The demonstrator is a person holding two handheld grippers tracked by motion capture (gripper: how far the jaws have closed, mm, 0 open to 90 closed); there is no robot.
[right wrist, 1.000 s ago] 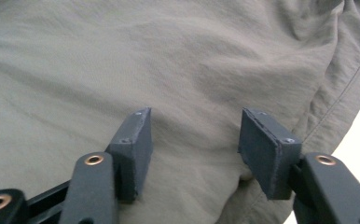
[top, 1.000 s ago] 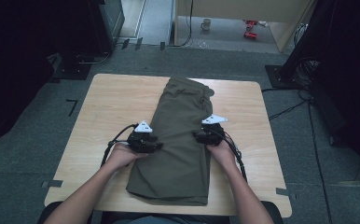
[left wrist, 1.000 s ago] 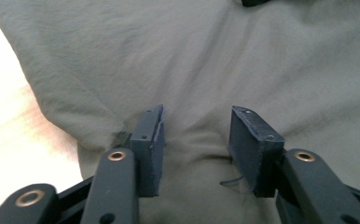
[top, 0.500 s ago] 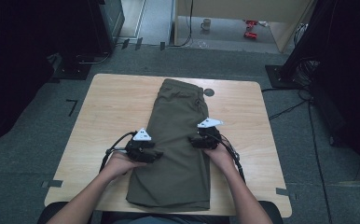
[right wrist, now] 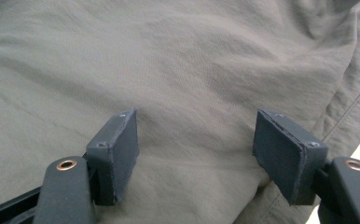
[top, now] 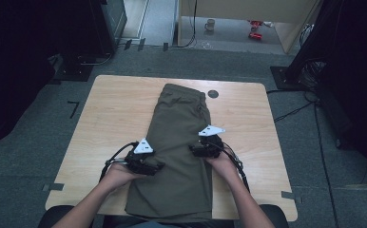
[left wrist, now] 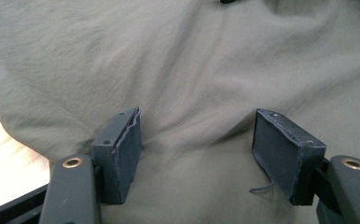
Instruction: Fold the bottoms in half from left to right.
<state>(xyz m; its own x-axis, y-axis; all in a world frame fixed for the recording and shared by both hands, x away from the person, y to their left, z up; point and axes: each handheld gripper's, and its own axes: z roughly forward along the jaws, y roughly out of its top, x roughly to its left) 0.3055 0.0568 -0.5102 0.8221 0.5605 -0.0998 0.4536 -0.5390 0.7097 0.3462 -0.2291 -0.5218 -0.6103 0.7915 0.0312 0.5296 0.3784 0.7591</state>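
An olive-green garment lies folded lengthwise down the middle of the wooden table, its near end at the front edge. My left gripper rests on its left edge, low over the cloth. In the left gripper view my left gripper has its jaws apart, and they have just been opening. Wrinkled garment lies under and between the pads, unpinched. My right gripper sits on the garment's right side. Seen in its own view, the right gripper has likewise just been opening over loose garment.
A small dark round spot marks the table by the garment's far right corner. Bare wood lies on both sides of the cloth. Beyond the table stand black equipment, floor cables and a mug.
Both hands have slid toward the table's near edge along the garment. The garment now lies flatter and reaches nearer the front edge, uncovering the dark spot. Both jaws stand wider.
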